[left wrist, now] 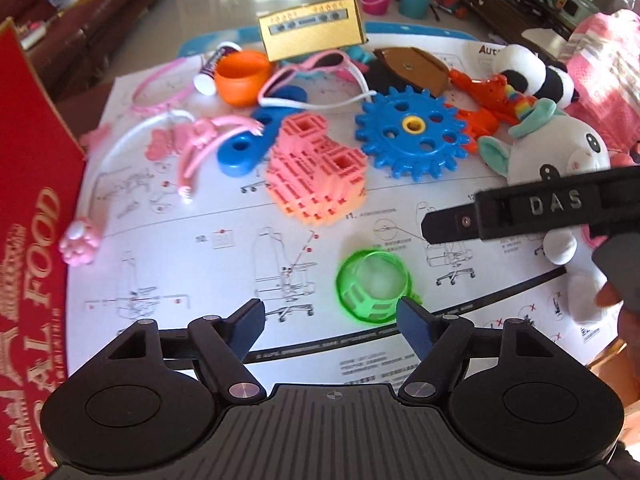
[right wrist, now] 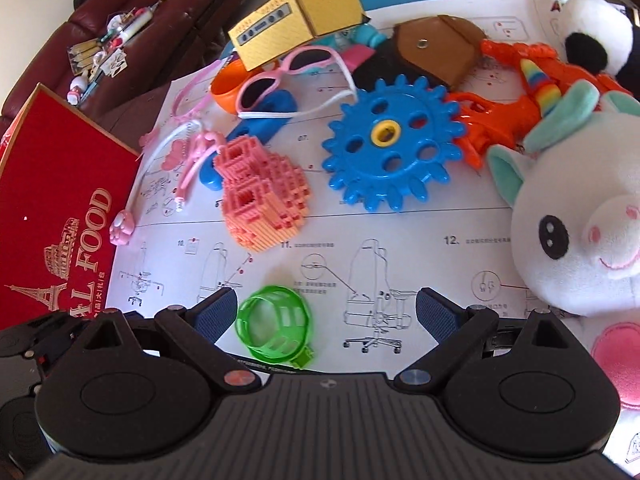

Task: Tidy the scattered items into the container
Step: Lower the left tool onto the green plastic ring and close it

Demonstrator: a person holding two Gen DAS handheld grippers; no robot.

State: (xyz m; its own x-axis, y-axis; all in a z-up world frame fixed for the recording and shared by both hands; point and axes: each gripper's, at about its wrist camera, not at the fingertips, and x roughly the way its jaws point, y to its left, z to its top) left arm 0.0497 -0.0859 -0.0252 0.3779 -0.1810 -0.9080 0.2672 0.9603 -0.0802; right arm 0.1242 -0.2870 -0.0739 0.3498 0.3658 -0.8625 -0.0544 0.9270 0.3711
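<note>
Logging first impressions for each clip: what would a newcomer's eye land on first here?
Probably the big blue gear with its yellow hub, lying mid-table among the clutter, and the white unicorn plush filling the right side. Next, the green lattice ring lying alone on the instruction sheet, just ahead of both open grippers, left and right. The red box stands at the left edge.

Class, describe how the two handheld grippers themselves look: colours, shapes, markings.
Both the left gripper and right gripper have matte black ribbed bodies, round discs, silver pivot bolts and blue textured fingers. Seen side-on, the right one carries raised "DAS" lettering.
</note>
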